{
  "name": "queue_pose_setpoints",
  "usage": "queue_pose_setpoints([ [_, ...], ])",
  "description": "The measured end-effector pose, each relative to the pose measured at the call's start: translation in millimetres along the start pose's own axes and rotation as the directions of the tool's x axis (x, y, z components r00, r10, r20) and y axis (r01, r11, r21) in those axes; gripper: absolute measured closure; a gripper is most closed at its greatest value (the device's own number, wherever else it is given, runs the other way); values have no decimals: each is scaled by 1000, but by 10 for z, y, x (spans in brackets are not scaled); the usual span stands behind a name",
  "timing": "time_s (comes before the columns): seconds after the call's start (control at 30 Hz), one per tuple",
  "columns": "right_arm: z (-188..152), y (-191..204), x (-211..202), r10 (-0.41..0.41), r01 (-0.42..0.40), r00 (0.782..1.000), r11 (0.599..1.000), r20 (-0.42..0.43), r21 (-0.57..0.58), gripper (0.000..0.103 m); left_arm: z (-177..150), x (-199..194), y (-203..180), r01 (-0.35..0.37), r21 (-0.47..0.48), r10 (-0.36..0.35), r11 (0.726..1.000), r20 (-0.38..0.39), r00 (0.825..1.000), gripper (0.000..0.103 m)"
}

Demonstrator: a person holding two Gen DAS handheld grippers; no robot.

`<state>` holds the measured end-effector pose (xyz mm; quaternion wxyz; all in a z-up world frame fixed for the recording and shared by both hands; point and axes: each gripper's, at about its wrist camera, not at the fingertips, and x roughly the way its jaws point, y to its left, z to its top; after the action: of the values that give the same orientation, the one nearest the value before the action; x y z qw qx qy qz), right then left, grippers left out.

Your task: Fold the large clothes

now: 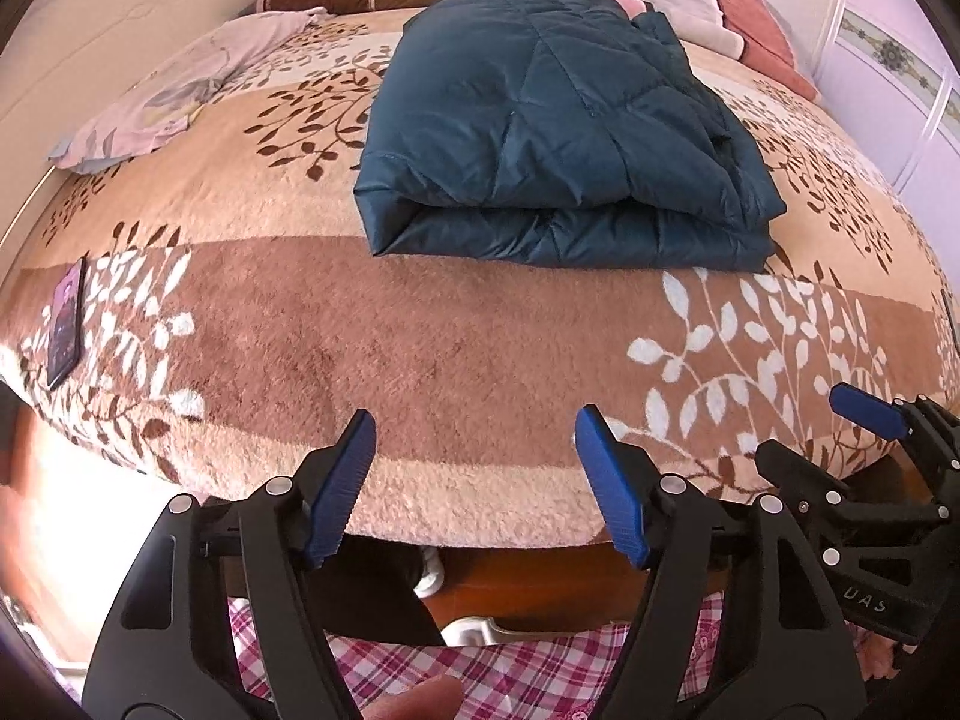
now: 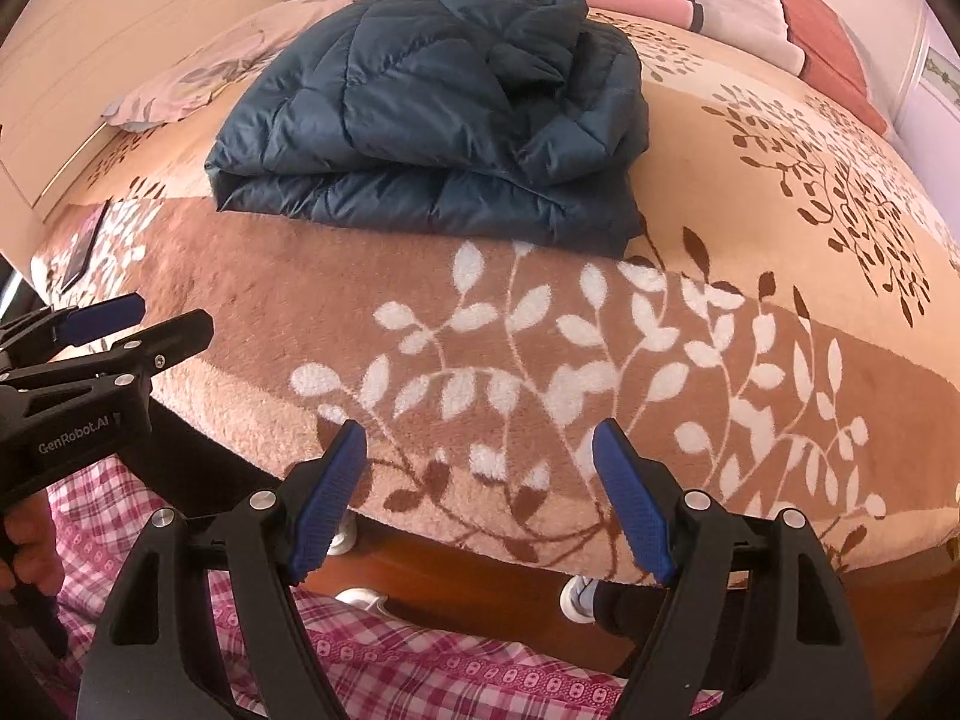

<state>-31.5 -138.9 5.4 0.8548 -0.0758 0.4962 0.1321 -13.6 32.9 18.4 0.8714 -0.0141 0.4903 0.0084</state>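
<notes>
At the far left of the bed a dark phone [image 1: 65, 324] lies on the leaf-patterned blanket [image 1: 420, 324], and a pale floral pillow [image 1: 180, 90] rests behind it. The left gripper [image 1: 474, 438] hangs over the near edge of the bed with its blue pads standing well apart and nothing between them. The folded dark teal padded jacket [image 1: 540, 120] lies flat on the blanket straight beyond this gripper, well apart from its fingertips, its doubled edge facing the camera. To the right, the right gripper [image 2: 480, 450] also gapes wide and empty over the bed edge; from here the jacket sits ahead and to the left, again well clear.

The headboard cushions are cut off at the top of both views. Below the bed edge, pink checked fabric [image 2: 420, 660] fills the foreground; small white objects under the bed are too unclear to name.

Only the right wrist view shows the jacket's rumpled top layer and the hand [image 2: 30, 546] gripping the left tool's handle.
</notes>
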Motion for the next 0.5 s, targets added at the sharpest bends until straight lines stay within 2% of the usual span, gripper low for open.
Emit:
queue_pose_setpoints([
  [0.5, -27, 14, 16, 3, -3, 1000, 1000, -8, 0, 27, -24, 27, -26, 5, 5, -5, 1000, -17, 1000, 37],
])
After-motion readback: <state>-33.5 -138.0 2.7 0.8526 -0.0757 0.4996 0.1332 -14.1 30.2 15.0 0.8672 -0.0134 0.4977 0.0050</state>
